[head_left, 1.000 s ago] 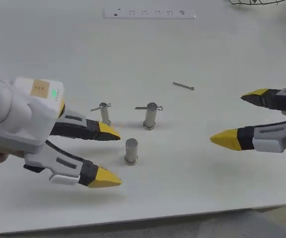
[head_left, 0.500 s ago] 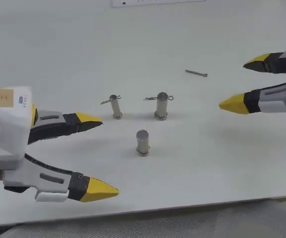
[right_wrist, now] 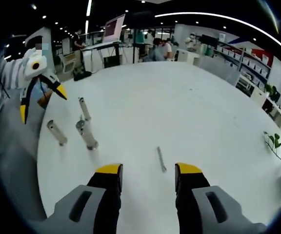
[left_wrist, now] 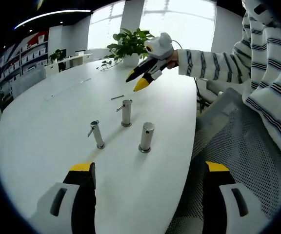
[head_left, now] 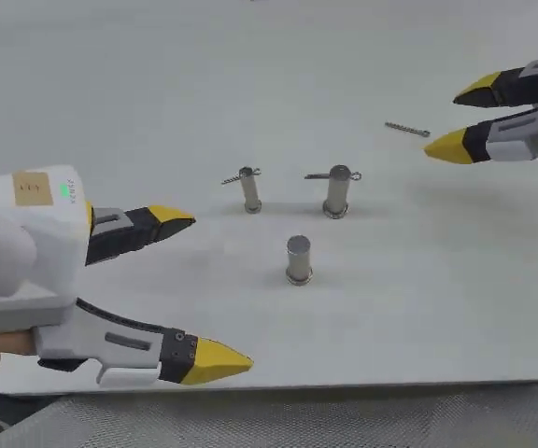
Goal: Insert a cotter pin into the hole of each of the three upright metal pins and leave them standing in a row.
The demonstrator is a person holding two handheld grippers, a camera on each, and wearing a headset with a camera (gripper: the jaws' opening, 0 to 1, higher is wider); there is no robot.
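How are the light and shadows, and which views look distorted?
Head view: even light, only soft shadows by the metal pins, no bending. Left gripper view: fisheye curve, windows overexposed. Right gripper view: fisheye curve, table evenly bright.

The right gripper (head_left: 442,121) is moving toward the loose cotter pin (head_left: 406,129). Its yellow tips are now arriving just beside the pin, where before they were well apart from it. Its jaws are also coming closer together, with a gap still between them. The left gripper (head_left: 220,289) is drawing back from the front metal pin (head_left: 297,259), and its jaws are spreading wider than before.
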